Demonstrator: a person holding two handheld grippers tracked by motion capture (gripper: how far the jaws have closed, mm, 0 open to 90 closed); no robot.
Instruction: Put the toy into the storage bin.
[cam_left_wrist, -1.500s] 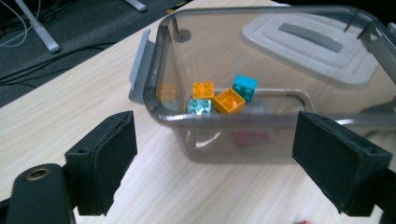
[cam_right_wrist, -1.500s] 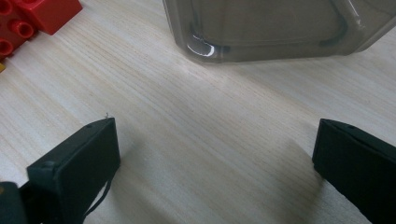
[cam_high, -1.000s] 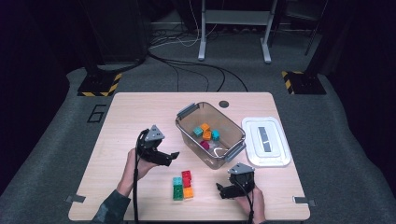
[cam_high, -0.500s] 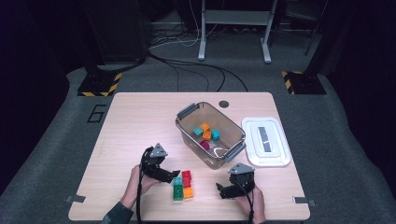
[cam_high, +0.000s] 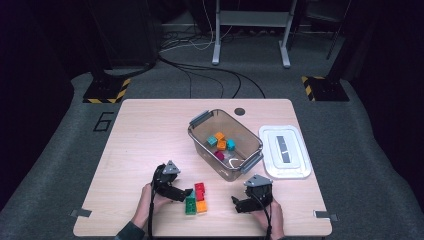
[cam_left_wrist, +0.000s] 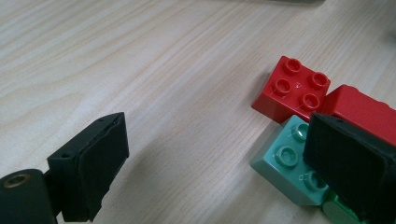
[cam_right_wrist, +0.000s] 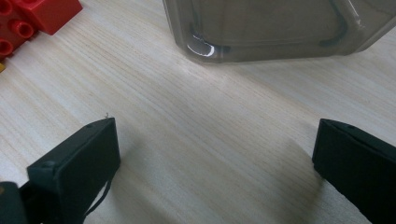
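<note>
- My left gripper (cam_high: 184, 193), jaws spread, crowds the teal brick (cam_left_wrist: 285, 163); a skewed close risks shoving the red brick (cam_left_wrist: 292, 88) beside it.
- My right gripper (cam_high: 239, 204) idles open; swinging it could bump the bin (cam_right_wrist: 261, 28).

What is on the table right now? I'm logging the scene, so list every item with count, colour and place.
Table: one, light wood, centre.
Bin: one, clear with grey handles, table middle.
Bricks in bin: about five; teal, orange, dark red.
Loose bricks: a cluster near the front edge; red, green, orange, pale teal.
Lid: one, white, right of bin.
Left gripper: black, open, one jaw over the cluster.
Right gripper: black, open, over bare wood.
Hands: two, at the front edge.
</note>
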